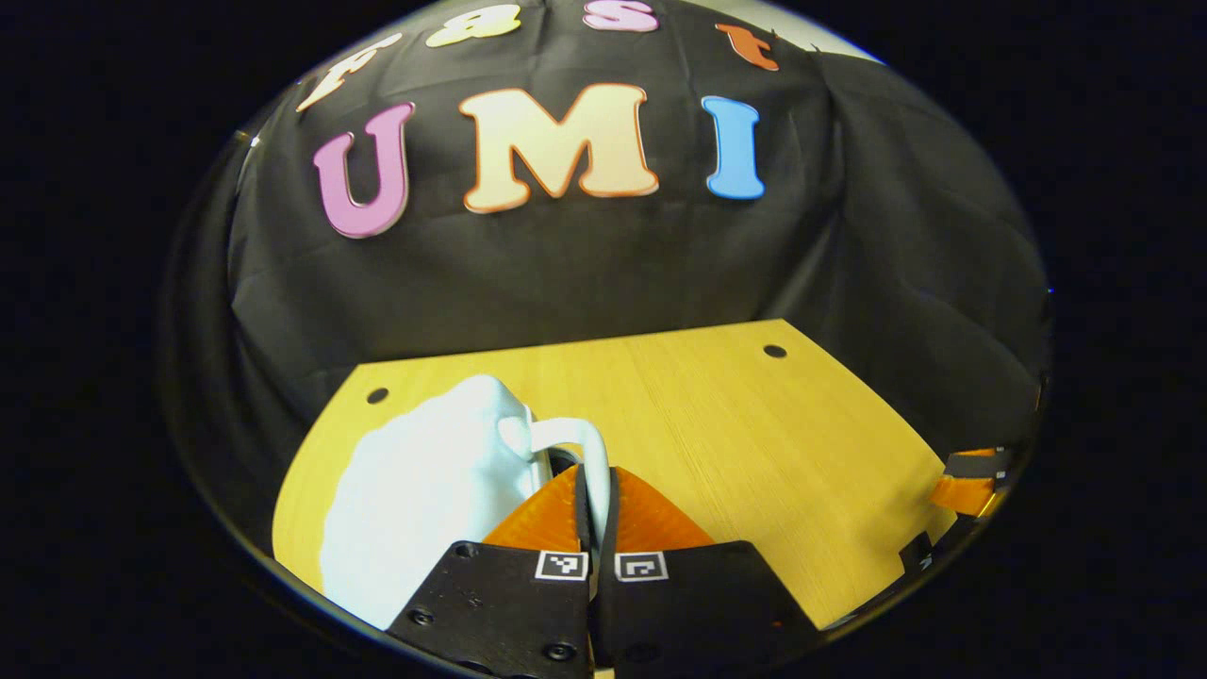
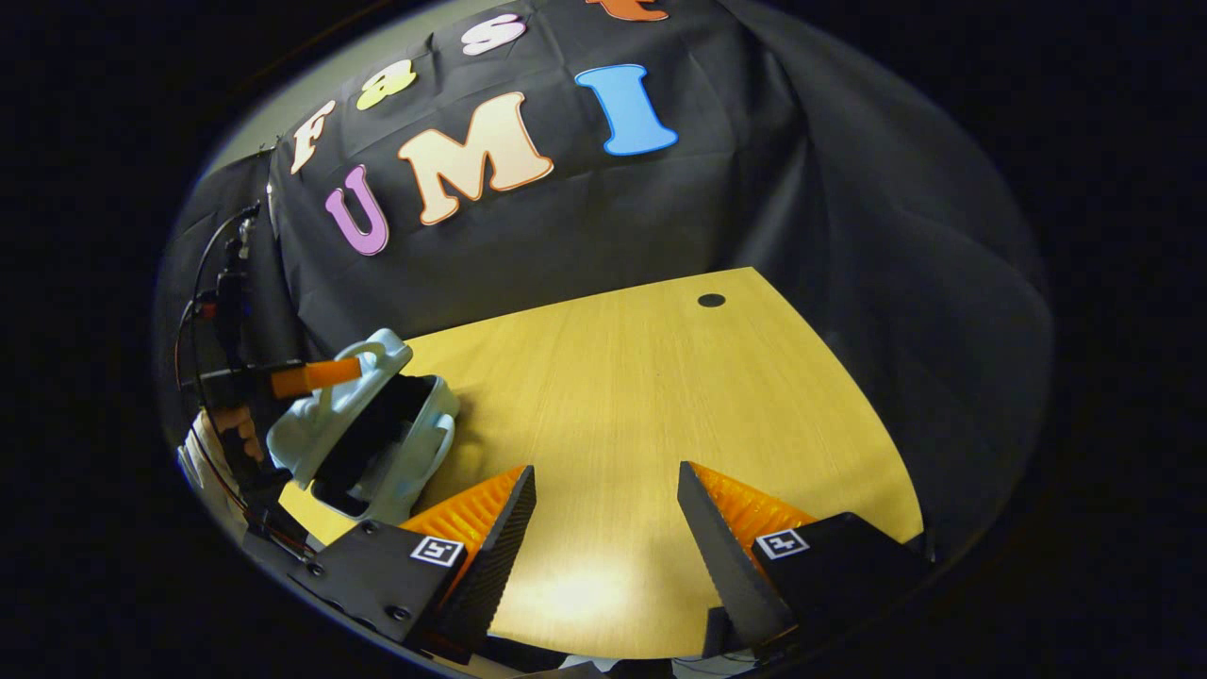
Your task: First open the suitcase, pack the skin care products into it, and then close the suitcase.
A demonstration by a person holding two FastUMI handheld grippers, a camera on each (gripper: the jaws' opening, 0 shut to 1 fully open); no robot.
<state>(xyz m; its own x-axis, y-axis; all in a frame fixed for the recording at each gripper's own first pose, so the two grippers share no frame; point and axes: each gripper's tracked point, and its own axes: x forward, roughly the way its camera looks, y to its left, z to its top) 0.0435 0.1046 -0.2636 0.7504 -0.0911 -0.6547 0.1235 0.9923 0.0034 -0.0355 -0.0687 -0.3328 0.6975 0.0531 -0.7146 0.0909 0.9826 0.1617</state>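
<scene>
Right, we're at the lid stage w/ the suitcase [image 1: 424,490], a small pale toy-size case sitting at the near-left part of the desk [image 1: 717,424]. From the right gripper view its lid [image 2: 330,405] is tipped up, dark interior showing underneath, so it reads as partly open. Whether that's opening or closing, can't tell from this alone; no skin care products visible on the desk, and the inside is too dark to say if anything's packed. Left tongs [image 1: 596,500]: fingers pinched nearly together, just a thin slit between them, and the white handle loop [image 1: 585,443] curves right over the tips. Looks like they're nipped on that handle, but the contact point itself is hidden, so that's a judgement. In the right gripper view the left tongs [image 2: 316,375] show up at the lid's top edge, w/ a hand behind. Right tongs [image 2: 603,500]: wide apart, nothing between them, hovering over bare desk, well clear of the case. Next move, I'd say: keep a firm nip on that handle and swing the lid along its hinge arc; the case is light, so it could slide or tip, and the right tongs may need to steady the base.
</scene>
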